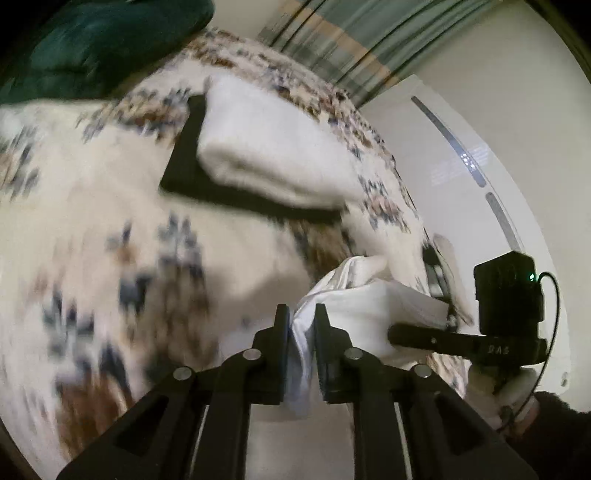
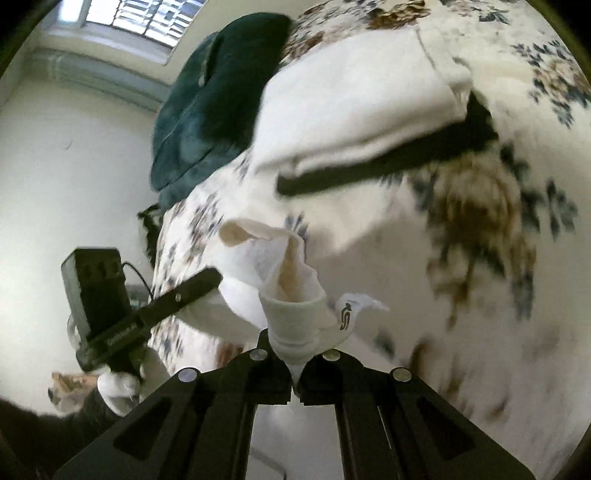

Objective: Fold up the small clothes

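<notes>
A small white garment [image 1: 354,295] hangs in the air between my two grippers, above a floral bedspread [image 1: 110,221]. My left gripper [image 1: 302,317] is shut on one end of it. In the right wrist view my right gripper [image 2: 295,343] is shut on the other end, a ribbed white hem [image 2: 291,314] with a small logo tab [image 2: 345,314]. The left gripper's fingers [image 2: 192,286] show at the left of that view, and the right gripper [image 1: 417,334] shows in the left wrist view. A folded white garment [image 1: 273,147] lies on a folded black one [image 1: 188,166] on the bed.
A dark green pillow or blanket [image 2: 207,103] lies at the head of the bed. The folded pile [image 2: 354,99] also shows in the right wrist view. A white wall [image 1: 498,110] and striped curtain [image 1: 343,44] stand beyond the bed. A window [image 2: 140,18] is high up.
</notes>
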Available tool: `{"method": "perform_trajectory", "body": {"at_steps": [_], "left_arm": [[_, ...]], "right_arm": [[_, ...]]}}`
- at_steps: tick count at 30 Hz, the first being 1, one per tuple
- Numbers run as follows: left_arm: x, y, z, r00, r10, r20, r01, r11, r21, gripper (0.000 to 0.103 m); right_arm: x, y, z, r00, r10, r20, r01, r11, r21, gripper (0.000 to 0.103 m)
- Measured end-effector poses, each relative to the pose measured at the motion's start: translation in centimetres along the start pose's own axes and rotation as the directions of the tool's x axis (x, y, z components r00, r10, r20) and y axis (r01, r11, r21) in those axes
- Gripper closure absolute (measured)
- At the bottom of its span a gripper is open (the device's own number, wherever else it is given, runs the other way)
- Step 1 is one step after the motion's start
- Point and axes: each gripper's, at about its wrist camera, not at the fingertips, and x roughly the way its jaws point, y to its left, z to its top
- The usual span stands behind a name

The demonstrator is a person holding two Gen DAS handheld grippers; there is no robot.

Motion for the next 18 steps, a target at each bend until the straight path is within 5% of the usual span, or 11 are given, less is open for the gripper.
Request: {"method": "perform_trajectory", "body": {"at_steps": [3, 4, 7, 10, 13, 18], "left_arm": [[-1.9, 0.3, -5.2, 0.998, 0.048, -0.049, -0.051, 0.997, -0.059, 0.043], [-2.5, 0.6, -6.6, 0.997, 0.052, -0.06, -0.057, 0.994, -0.088, 0.04], [-4.1, 2.3, -11.9, 0.986, 0.08, -0.148, -0.107, 0.976, -0.192, 0.04], [-5.1, 4.0, -14.8, 0.973, 0.117, -0.2, -0.166, 0.954, -0.251, 0.04], [-5.1, 5.3, -14.6, 0.97, 0.155, -0.189, -0.205, 0.936, -0.285, 0.04], [-0.8, 6.6, -12.3, 0.96, 0.185, -0.208, -0.239, 0.931, -0.277, 0.04]], "right_arm": [[-0.1, 0.5, -5.5, 0.997, -0.011, -0.081, 0.01, 1.0, -0.01, 0.097], [0.0, 0.1, -7.4, 0.993, -0.023, -0.119, 0.023, 1.0, -0.006, 0.093], [0.0, -1.4, -12.9, 0.97, -0.057, -0.237, 0.063, 0.998, 0.019, 0.067], [0.2, -3.0, -16.7, 0.951, -0.078, -0.3, 0.106, 0.991, 0.079, 0.061], [-0.6, -5.0, -18.3, 0.96, -0.059, -0.275, 0.12, 0.97, 0.21, 0.05], [-0.2, -7.6, -18.6, 0.982, -0.083, -0.168, 0.146, 0.9, 0.411, 0.05]]}}
